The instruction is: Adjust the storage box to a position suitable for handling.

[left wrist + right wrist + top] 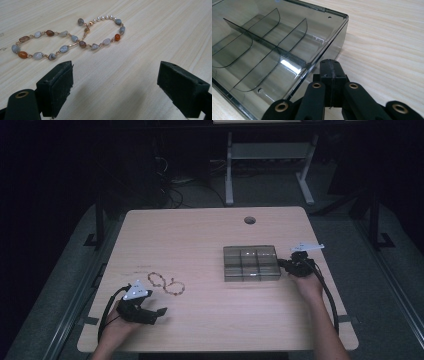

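The left tongs (115, 82) stand wide open with nothing between the pads; bare table (162, 30) shows in the gap. They sit low over the near left part of the table, held by the person's left hand (117, 325). Just beyond the tips lies the bracelet (70, 41), a string of grey, white and orange stones with a short run of small pearls, curled into two loops that cross near the middle. It lies flat on the wood, apart from both pads.

The right tongs (331, 75) are fully closed, pad against pad, and hold nothing. Their tip is at the right-hand wall of the smoky clear organizer box (287, 32), close to one corner; whether the tip touches the wall cannot be judged from this angle. The box is open-topped, split by thin dividers into compartments, and appears empty. In the high view the box (250, 263) stands right of centre, well apart from the bracelet (166, 283), with the right tongs (286, 265) just beside its right edge.
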Available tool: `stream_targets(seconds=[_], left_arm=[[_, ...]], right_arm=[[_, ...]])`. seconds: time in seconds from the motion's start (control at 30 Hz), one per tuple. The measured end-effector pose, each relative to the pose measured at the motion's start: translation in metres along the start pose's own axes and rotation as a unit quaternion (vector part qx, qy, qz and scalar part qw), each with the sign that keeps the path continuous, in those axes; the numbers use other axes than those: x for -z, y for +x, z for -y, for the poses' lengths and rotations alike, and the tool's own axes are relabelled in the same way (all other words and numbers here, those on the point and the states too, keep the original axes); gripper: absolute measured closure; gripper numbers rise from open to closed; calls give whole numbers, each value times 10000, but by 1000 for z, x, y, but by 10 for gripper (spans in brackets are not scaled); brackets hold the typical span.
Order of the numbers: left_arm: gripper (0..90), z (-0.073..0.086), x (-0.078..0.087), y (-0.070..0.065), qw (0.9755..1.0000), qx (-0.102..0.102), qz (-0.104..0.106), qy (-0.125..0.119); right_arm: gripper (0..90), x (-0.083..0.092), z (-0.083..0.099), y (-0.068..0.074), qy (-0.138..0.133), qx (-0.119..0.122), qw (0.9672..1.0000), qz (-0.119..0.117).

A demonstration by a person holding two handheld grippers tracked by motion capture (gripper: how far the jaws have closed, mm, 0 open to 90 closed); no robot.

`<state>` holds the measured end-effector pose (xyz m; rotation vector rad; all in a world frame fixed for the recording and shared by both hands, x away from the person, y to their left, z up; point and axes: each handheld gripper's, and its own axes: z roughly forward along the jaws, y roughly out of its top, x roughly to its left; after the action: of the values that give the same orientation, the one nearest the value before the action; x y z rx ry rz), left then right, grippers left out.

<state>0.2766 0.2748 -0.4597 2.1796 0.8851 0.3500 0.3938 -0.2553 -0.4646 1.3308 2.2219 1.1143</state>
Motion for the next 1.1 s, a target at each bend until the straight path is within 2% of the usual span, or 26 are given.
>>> stream_targets(seconds=[0.23, 0.63, 0.9, 1.1], left_arm=[[129, 0, 0, -1, 10000, 1, 1, -20], [129, -1, 0, -2, 10000, -6, 41, -63], [130, -3, -1, -2, 10000, -7, 34, -72], [136, -10, -4, 0, 9999, 40, 55, -106]], right_arm=[[898, -4, -2, 7, 18, 95, 9999, -122], [898, -17, -8, 30, 130, 411, 9986, -290], [898, -20, -10, 41, 162, 534, 9978, -361], [898, -24, -12, 45, 154, 524, 9976, -427]])
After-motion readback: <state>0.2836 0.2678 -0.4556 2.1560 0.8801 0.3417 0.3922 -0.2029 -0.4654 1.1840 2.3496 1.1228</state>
